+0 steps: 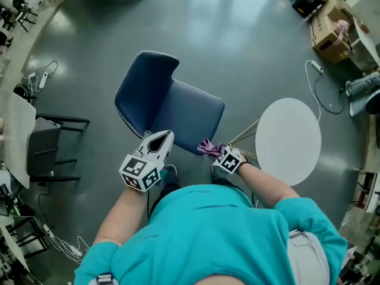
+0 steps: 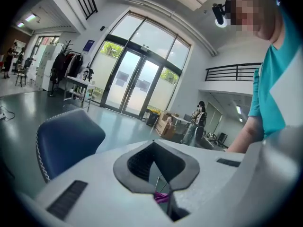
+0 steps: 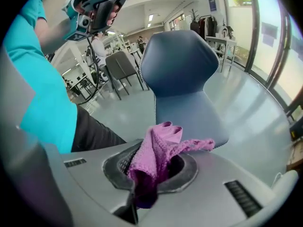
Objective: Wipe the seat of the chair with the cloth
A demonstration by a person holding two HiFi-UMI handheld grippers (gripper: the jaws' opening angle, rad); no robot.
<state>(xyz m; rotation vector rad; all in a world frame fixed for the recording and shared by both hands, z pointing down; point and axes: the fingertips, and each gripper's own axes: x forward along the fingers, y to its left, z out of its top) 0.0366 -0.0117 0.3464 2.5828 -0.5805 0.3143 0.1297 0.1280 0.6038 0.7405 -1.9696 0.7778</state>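
**Right gripper** (image 3: 152,173): fingers clenched on the purple cloth (image 3: 156,150). A bunched fold stood up out of them, and a loose tail trailed ahead and to their right.

**Left gripper** (image 1: 164,137): fingers pressed together on nothing, held to the left of the cloth.

Just beyond the right fingers lay the blue seat (image 3: 187,110), with the backrest (image 3: 177,63) rising farther ahead.

I judged the wiping not yet begun. The cloth hung at the seat's front edge, and I could not tell whether it touched.

To do the step well, I would lower the right fingers until the loose fold, not the fingertips, met the upholstery. I would then draw overlapping strokes from the front edge toward the backrest. The left fingers might steady the backrest, since it could slide.

- **Head view:** it alone placed the cloth at the seat's near corner.
- **Right gripper view:** it alone showed the grasp.
- **Left gripper view:** it gave only a purple sliver below its closed fingers, with glass doors (image 2: 137,86) far beyond.
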